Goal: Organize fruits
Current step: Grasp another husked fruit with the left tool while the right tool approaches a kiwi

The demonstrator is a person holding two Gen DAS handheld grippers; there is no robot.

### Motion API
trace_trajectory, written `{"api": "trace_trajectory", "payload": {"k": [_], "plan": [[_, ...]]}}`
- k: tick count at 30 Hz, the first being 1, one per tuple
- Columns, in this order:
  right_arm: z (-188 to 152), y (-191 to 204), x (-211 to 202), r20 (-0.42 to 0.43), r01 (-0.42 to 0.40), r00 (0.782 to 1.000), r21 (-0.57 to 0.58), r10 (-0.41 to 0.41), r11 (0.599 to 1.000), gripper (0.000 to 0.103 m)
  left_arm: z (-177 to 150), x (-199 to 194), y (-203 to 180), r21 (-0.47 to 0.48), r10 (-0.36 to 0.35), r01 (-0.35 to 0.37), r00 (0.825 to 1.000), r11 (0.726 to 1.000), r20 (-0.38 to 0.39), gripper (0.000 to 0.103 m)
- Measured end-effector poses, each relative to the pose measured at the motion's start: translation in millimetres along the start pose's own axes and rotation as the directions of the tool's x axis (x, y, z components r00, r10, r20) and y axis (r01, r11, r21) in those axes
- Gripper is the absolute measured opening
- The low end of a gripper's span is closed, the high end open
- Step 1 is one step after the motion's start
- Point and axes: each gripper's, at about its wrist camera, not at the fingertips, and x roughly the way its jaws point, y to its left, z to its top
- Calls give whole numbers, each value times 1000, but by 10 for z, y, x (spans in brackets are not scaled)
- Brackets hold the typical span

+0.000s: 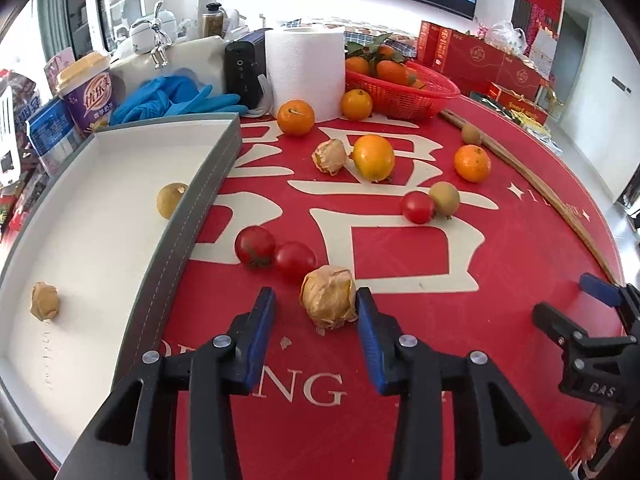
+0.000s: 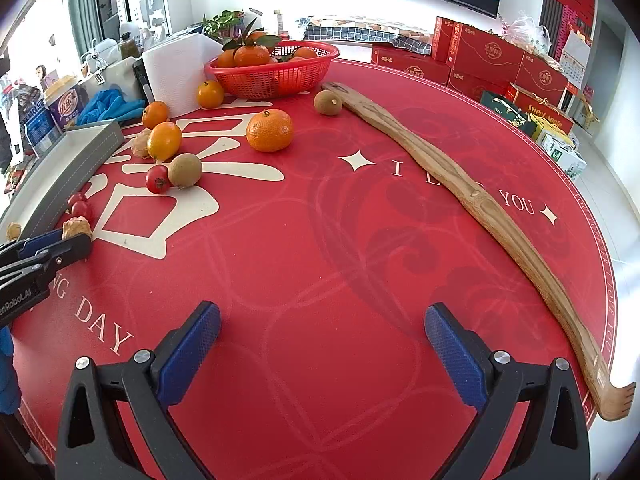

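My left gripper (image 1: 316,312) is open around a papery husked fruit (image 1: 329,301) on the red table; the fruit touches the right pad, with a gap to the left pad. Two cherry tomatoes (image 1: 276,253) lie just beyond it. The grey tray (image 1: 208,184) at left holds a brown round fruit (image 1: 170,199) and a husked fruit (image 1: 45,301). Oranges (image 1: 373,157), another husked fruit (image 1: 330,156), a tomato (image 1: 417,207) and a kiwi-like fruit (image 1: 444,198) lie farther back. My right gripper (image 2: 322,334) is open and empty over bare tablecloth.
A red basket (image 2: 276,72) of tangerines stands at the back beside a paper towel roll (image 1: 306,72). A long wooden back scratcher (image 2: 480,208) lies along the right side. Blue gloves (image 1: 176,96), a cup and packets sit behind the tray. The table edge curves at right.
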Motion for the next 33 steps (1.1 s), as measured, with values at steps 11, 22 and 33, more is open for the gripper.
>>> {"api": "trace_trajectory", "payload": {"k": [11, 22, 33], "plan": [[1, 9, 1, 0, 0, 1000, 0, 0, 1000, 102, -29, -21, 86, -38, -30, 30, 999, 999, 15, 27], [1, 12, 5, 1, -1, 1000, -1, 1, 1000, 102, -44, -33, 52, -38, -20, 20, 1000, 999, 22, 37], [108, 111, 61, -30, -26, 999, -36, 25, 999, 102, -59, -34, 44, -33, -29, 30, 999, 999, 31, 26]]}}
